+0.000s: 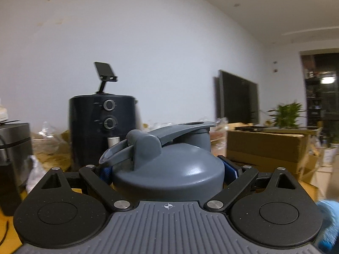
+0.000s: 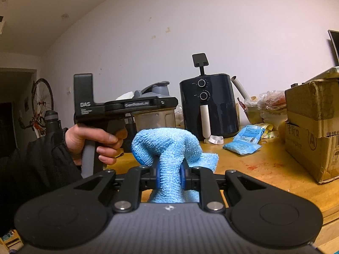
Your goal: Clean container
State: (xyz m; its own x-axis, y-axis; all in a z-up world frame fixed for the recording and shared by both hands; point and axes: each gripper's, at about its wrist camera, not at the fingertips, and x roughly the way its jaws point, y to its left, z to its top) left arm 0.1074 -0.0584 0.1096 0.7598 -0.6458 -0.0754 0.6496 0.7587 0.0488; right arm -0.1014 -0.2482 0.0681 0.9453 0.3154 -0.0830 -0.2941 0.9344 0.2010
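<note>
Blue cloth (image 2: pixel 167 148) sits closest in the right wrist view, bunched and pinched between the right gripper (image 2: pixel 169 174) fingers, which are drawn in tight on its middle. A rounded wad stands up above the fingers and a loose tail hangs below; held this way, the wad makes a soft pad for wiping, which fits the task. A corner of it also shows at the lower right edge of the left wrist view.

Next out, the left gripper (image 1: pixel 168 169) has its fingers spread wide around the container (image 1: pixel 169 169), closed in on the body just under the grey lid (image 1: pixel 167 160). Its flip cap and carry loop are in place, and the lid is on. From the right view, a hand (image 2: pixel 93 139) holds that gripper by its grip, carrying the container (image 2: pixel 155 117) upright with its cloudy clear body facing the cloth. That seems meant to steady it while the other side works on it. Cloth and container are near but apart here, so whether wiping is coming or finished cannot be told.

Beyond lies the wooden table (image 2: pixel 264 165) with a blue packet (image 2: pixel 243 141), then a black air fryer (image 2: pixel 209 105) with a phone stand on top, and cardboard boxes (image 2: pixel 313 131) to the right against the wall.
</note>
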